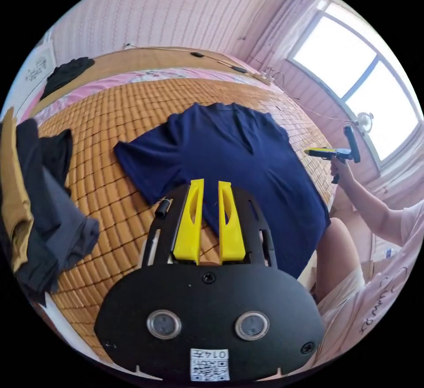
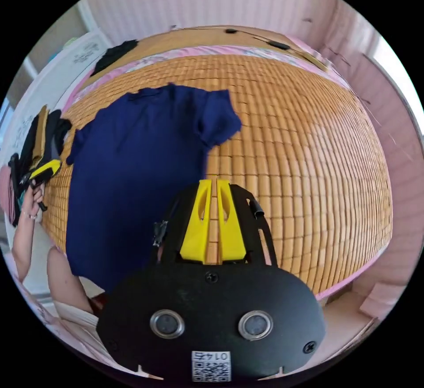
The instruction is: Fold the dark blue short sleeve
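Left gripper view: the dark blue short-sleeved shirt [image 1: 229, 158] lies spread flat on a woven bamboo mat [image 1: 110, 118] covering a bed, sleeves out, presumably laid open so that fold lines can be chosen. The left gripper [image 1: 211, 184] hovers above its lower hem with yellow jaws slightly apart, holding nothing. The right gripper [image 1: 324, 153], hand-held, hangs off the shirt's far side; its jaw gap cannot be judged from here. A heap of dark and tan clothes [image 1: 35, 202] waits at the mat's edge, and a window [image 1: 357, 83] lights the room.

Right gripper view: yellow jaws nearly together, empty, poised over bare mat just beside the shirt's side edge. This view alone reveals the mat's unoccupied half, room for folding.
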Demonstrator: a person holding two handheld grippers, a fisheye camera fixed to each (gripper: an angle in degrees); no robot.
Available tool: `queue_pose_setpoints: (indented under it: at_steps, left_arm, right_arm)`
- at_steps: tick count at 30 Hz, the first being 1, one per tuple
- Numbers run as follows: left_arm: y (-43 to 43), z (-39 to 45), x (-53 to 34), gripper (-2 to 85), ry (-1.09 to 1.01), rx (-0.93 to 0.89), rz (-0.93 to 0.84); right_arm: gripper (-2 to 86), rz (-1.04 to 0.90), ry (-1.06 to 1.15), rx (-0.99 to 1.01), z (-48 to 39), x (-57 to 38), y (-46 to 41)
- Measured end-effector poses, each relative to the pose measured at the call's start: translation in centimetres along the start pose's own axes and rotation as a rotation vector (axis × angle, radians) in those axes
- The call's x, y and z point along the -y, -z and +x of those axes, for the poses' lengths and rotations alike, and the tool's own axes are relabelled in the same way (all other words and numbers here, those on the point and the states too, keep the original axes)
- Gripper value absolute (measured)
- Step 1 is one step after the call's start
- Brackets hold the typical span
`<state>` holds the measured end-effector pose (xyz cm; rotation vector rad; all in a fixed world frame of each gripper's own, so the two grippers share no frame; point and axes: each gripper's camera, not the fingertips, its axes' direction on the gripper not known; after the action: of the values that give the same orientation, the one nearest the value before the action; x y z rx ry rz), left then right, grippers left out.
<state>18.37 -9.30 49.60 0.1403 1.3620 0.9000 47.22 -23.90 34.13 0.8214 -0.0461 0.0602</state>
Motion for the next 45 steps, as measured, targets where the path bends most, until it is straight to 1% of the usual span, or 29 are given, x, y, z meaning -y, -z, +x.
queue_pose_setpoints:
  at_steps: [2,6,9,11,12,13,17,19,23,26,27,30,31,33,36,39,42,43,45]
  left_arm:
    - [-2.7,3.1,2.8,6.2,-0.058,-0.034,0.000]
    - [-9.4,10.0,8.4,6.2,-0.154,-0.117,-0.016]
    - [-13.6,13.8,11.1,6.2,-0.196,-0.153,-0.035]
    - [-16.0,15.9,12.4,6.2,-0.233,-0.135,-0.044]
    - [-17.6,17.0,13.3,6.2,-0.255,-0.112,-0.054]
    - [-19.4,18.0,14.3,6.2,-0.269,-0.095,-0.068]
    - [-24.5,20.8,17.8,6.4,-0.329,-0.126,-0.085]
    - [-27.8,23.1,20.3,6.5,-0.367,-0.125,-0.085]
    - [-34.0,26.5,23.5,7.6,-0.368,-0.122,-0.117]
    - [-40.0,29.8,24.9,9.0,-0.367,-0.149,-0.203]
    - [-42.1,31.3,25.1,9.2,-0.397,-0.126,-0.232]
    - [-47.0,34.0,25.1,8.1,-0.469,0.006,-0.316]
    - [-47.9,34.5,25.1,6.4,-0.494,0.059,-0.302]
    - [-48.8,34.6,25.4,4.1,-0.500,0.078,-0.299]
    - [-49.7,34.0,26.5,1.2,-0.460,0.007,-0.323]
    - [-48.4,33.5,27.0,0.1,-0.459,-0.167,-0.242]
    - [-47.8,32.6,27.3,-0.1,-0.435,-0.297,-0.198]
    - [-47.9,32.3,27.5,-0.1,-0.423,-0.343,-0.196]
    - [-48.6,32.0,27.7,0.0,-0.423,-0.399,-0.217]
  right_arm:
    - [2.9,0.040,-0.051,0.046,2.6,-1.1,-0.4]
    - [6.0,0.124,-0.053,0.120,5.0,0.4,-1.9]
    - [7.7,0.101,-0.054,0.174,6.2,3.0,-4.1]
    - [6.5,0.060,-0.072,0.201,7.1,3.8,-5.7]
    - [4.0,0.035,-0.076,0.230,7.6,3.9,-6.6]
    - [2.3,0.051,-0.073,0.265,8.1,3.3,-6.9]
    - [0.8,0.132,-0.021,0.384,9.8,-0.5,-6.1]
    - [0.4,0.158,0.022,0.474,11.1,-3.3,-5.8]
    - [0.1,0.145,0.001,0.507,13.4,-6.9,-6.6]
    - [0.2,0.141,-0.076,0.499,15.8,-9.3,-7.7]
    - [0.4,0.146,-0.101,0.492,16.8,-9.8,-8.0]
    - [1.4,0.167,-0.089,0.443,18.2,-10.4,-8.2]
    - [2.1,0.168,-0.092,0.416,18.6,-10.6,-8.2]
    - [3.6,0.174,-0.073,0.408,18.9,-10.9,-8.4]
    - [5.6,0.196,-0.044,0.398,19.3,-11.6,-8.5]
    - [7.0,0.249,-0.054,0.415,20.0,-12.1,-8.3]
    - [8.2,0.187,-0.008,0.410,19.9,-11.8,-9.0]
    - [8.6,0.183,-0.006,0.373,19.8,-12.1,-9.3]
    - [7.9,0.215,-0.001,0.362,19.8,-12.5,-9.2]
